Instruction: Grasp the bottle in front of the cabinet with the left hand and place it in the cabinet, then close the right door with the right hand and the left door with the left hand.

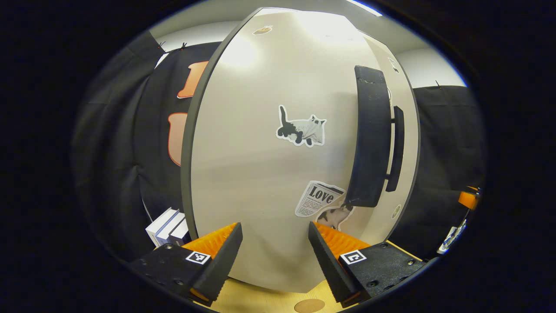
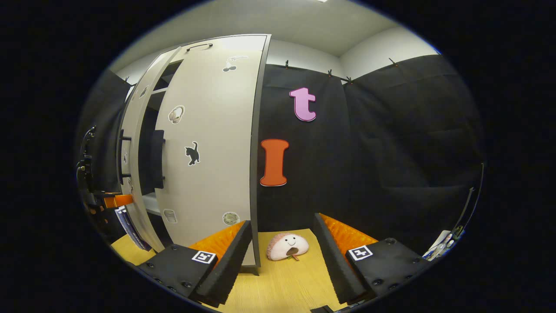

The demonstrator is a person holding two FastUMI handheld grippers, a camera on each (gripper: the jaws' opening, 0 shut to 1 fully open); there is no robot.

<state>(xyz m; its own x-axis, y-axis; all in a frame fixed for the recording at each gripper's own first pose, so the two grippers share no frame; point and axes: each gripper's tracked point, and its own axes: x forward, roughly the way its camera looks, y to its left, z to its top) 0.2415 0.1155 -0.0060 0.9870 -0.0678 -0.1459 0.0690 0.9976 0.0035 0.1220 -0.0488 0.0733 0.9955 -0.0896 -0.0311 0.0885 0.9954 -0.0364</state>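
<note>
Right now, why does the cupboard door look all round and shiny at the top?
In the left gripper view the fisheye lens bulges the door like a balloon, and ceiling light glares white across its top. In the right gripper view the other door bows less and also shines near its top; the toy on the table looks sharp.

Recording booth: black cloth wall (image 2: 391,143), stickered cabinet (image 2: 213,143), wooden table (image 2: 286,278).

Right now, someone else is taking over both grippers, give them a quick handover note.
Left gripper: open, empty, close against the left door, near its dark handle.
Right gripper: open, empty, by the right door edge.
Bottle: neither gripper holds it.
Cabinet: a dark gap shows between the doors in the right gripper view, so they are not fully shut.
Left: finish pushing the doors closed.
</note>
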